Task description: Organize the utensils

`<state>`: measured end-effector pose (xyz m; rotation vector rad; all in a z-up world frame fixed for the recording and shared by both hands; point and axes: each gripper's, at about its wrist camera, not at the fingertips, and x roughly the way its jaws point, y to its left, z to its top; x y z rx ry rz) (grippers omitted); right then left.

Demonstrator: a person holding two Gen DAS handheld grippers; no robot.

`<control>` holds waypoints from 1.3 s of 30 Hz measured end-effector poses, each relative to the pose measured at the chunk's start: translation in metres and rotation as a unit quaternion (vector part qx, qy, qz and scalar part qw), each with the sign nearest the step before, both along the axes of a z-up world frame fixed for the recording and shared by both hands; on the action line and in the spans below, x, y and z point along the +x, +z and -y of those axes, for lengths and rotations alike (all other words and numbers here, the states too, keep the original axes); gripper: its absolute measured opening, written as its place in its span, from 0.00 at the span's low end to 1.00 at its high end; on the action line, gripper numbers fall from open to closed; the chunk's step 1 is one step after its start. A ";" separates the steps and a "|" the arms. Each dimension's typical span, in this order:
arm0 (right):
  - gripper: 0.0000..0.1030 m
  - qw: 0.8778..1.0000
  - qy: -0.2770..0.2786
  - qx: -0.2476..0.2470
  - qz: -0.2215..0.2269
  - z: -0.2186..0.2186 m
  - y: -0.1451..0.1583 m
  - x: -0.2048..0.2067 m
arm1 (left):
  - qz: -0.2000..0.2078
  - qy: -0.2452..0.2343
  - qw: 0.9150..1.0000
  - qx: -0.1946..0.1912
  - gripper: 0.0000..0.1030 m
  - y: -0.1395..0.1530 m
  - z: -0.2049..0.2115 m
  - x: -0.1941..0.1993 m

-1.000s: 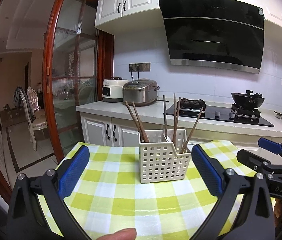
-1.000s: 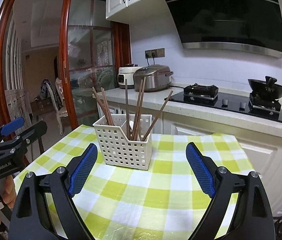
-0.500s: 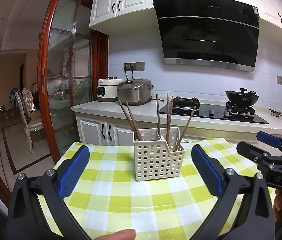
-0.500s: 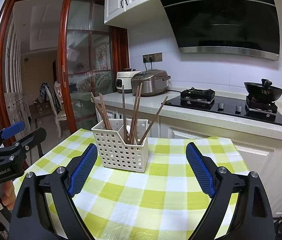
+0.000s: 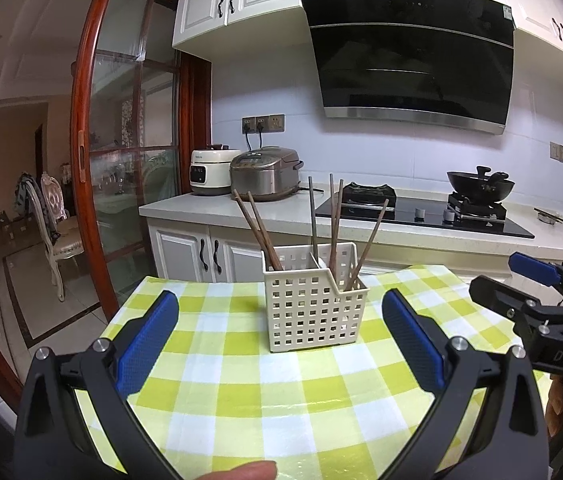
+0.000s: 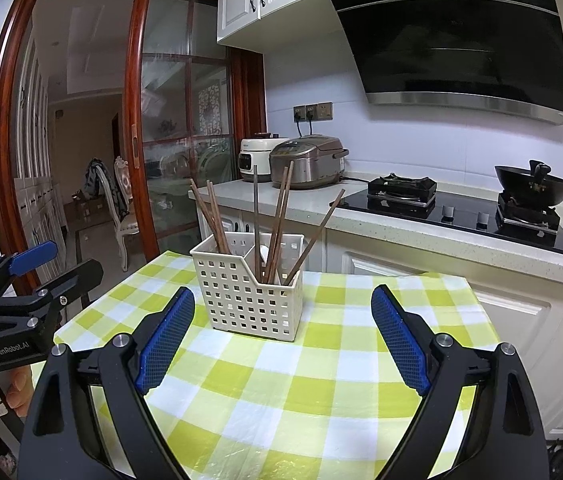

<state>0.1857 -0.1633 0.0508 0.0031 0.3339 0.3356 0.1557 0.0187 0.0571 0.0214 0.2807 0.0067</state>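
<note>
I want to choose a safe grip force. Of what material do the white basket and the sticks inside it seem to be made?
The basket looks like moulded plastic, cream-white and matte: thin walls pierced by a regular grid of square holes. The chopsticks look like wood or bamboo, brown and dull, with no metallic shine; which of the two cannot be told.

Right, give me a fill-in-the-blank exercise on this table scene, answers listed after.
1. The chopsticks stand in a white perforated ____.
2. The basket rests on a tablecloth checked white and ____.
3. Both the left gripper and the right gripper have their jaws ____.
4. Inside, a divider splits the basket into ____ compartments.

Answers: basket; green; open; two
</note>
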 end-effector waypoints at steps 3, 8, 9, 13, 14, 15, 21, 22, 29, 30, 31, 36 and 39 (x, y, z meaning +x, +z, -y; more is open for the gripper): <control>0.82 1.000 -0.001 0.000 0.000 0.000 0.000 0.000 | -0.002 -0.002 1.000 0.000 0.96 -0.001 0.001 0.000; 0.82 1.000 -0.001 0.000 0.000 0.000 0.000 0.000 | -0.004 -0.004 1.000 0.000 0.96 -0.001 0.003 0.001; 0.82 1.000 0.000 0.000 0.000 0.000 0.000 0.000 | -0.004 -0.005 1.000 0.000 0.96 -0.002 0.003 0.001; 0.82 1.000 0.001 -0.001 0.000 -0.002 0.000 -0.001 | -0.005 -0.005 1.000 -0.002 0.96 -0.002 0.002 0.000; 0.82 1.000 0.002 -0.002 0.000 -0.003 0.000 -0.001 | -0.005 -0.005 1.000 -0.001 0.96 -0.002 0.002 0.000; 0.82 1.000 0.003 -0.003 0.001 -0.003 0.000 -0.002 | -0.006 -0.005 1.000 -0.003 0.96 -0.002 0.002 0.000; 0.82 1.000 0.002 -0.005 0.001 -0.004 0.001 -0.001 | -0.009 -0.007 1.000 -0.010 0.96 -0.002 -0.001 0.001; 0.82 1.000 0.002 -0.005 0.001 -0.005 0.001 -0.001 | -0.009 -0.007 1.000 -0.010 0.96 -0.002 -0.001 0.001; 0.82 1.000 0.003 -0.004 0.001 -0.005 0.001 -0.001 | -0.011 -0.010 1.000 -0.008 0.96 -0.002 0.000 0.001; 0.82 1.000 0.003 -0.005 0.001 -0.005 0.001 -0.001 | -0.011 -0.010 1.000 -0.008 0.96 -0.002 0.000 0.002; 0.82 1.000 0.002 -0.005 0.001 -0.005 0.001 -0.001 | -0.011 -0.011 1.000 -0.009 0.96 -0.002 0.000 0.002; 0.82 1.000 0.003 -0.006 0.002 -0.006 0.002 -0.001 | -0.012 -0.011 1.000 -0.009 0.96 -0.003 0.000 0.001; 0.82 1.000 0.003 -0.005 0.002 -0.006 0.002 -0.001 | -0.011 -0.011 1.000 -0.009 0.96 -0.002 0.000 0.001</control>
